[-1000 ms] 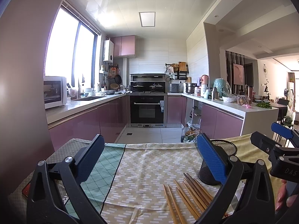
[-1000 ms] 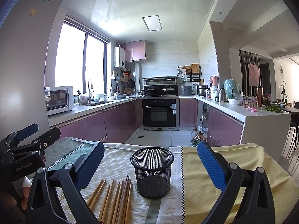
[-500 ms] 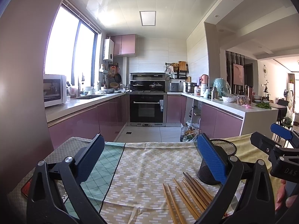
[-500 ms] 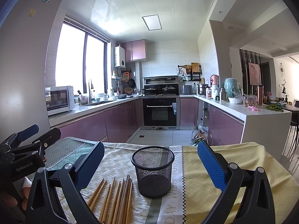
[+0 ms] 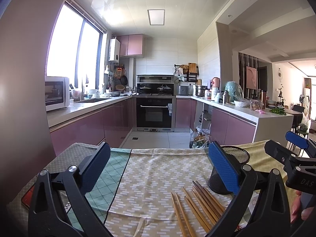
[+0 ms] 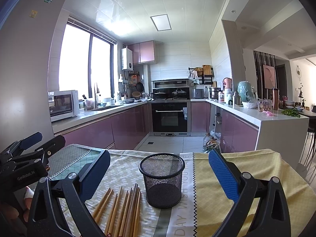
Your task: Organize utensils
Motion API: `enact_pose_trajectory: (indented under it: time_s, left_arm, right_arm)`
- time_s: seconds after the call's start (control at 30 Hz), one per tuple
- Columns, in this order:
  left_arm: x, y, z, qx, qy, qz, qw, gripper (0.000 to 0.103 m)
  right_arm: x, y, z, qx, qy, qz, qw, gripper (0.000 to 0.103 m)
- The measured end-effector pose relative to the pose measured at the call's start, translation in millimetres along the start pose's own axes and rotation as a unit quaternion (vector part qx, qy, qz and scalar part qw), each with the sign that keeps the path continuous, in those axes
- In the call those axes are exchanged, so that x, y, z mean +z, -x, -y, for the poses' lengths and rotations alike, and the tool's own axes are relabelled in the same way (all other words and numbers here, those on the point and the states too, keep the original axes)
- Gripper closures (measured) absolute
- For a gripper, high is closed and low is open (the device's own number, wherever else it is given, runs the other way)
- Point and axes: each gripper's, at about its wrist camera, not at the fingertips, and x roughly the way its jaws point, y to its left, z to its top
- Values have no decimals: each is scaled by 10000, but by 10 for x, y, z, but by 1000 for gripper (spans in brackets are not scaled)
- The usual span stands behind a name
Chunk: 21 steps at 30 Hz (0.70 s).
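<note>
- left claw hovering above the desk, jaws standing wide apart, gripping nothing; blue pads facing inward
- right claw also hanging over the desk with jaws spread wide, nothing between them; its body showing at the right edge of the left wrist view, with fingers of the person's right hand wrapping the handle
- wooden chopsticks lying loose in a rough bundle on the patterned cloth, pointing roughly away from the cameras; sitting just left of the holder in the right wrist view, low and right in the left wrist view
- black mesh holder standing upright on the cloth, nothing showing inside it; lying between the right claw's jaws in view, near the chopstick tips but whether touching cannot tell; in the left wrist view partly hidden behind the left claw's right pad
- yellow cloth covering the desk right of the holder; green checked cloth lying at the left
- kitchen behind, with oven and microwave sitting on the left counter
</note>
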Motion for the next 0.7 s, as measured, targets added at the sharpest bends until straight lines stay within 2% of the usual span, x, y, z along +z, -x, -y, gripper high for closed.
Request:
enact_pose_trajectory:
  time_s: [0.5, 0.6, 0.7]
  left_arm:
    - [24, -23, -67, -19, 37, -110, 9999, 5]
    - [12, -57, -68, -73, 5, -282, 9996, 5]
    - [-36, -145, -96, -204, -18, -616, 9979, 5]
  right_arm:
    - [10, 14, 37, 130, -13, -84, 9999, 6]
    - [-17, -28, 39, 230, 18, -306, 9993, 6]
    - [-84, -148, 46, 447, 77, -848, 9954, 6]
